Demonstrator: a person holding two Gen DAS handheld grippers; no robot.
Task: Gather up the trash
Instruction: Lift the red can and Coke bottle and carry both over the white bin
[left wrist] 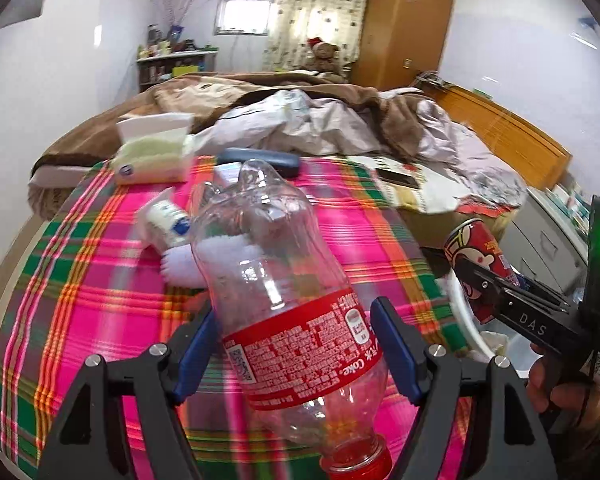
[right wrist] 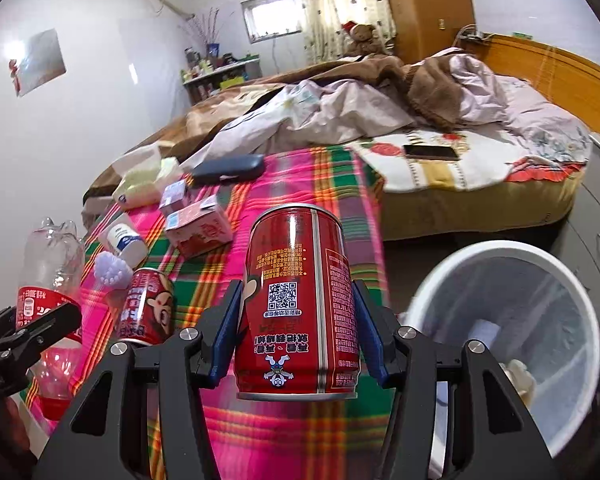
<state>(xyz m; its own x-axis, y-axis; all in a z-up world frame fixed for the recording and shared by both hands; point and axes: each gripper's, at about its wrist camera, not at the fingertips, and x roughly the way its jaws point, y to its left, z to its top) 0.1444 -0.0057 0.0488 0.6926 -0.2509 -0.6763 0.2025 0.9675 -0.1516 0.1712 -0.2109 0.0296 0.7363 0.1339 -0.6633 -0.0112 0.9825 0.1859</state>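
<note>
Left wrist view: left tool (left wrist: 296, 354) clamped on empty plastic bottle (left wrist: 284, 292), cap toward camera, held above plaid cloth (left wrist: 80, 300); right tool (left wrist: 486, 280) beyond cloth's right edge, gripping red can (left wrist: 478, 258). Right wrist view: right tool (right wrist: 298, 336) clamped on upside-down red can (right wrist: 298, 304) above plaid cloth (right wrist: 300, 432); white bin (right wrist: 512, 332) just right of cloth; second red can (right wrist: 146, 308) lying on cloth.
</note>
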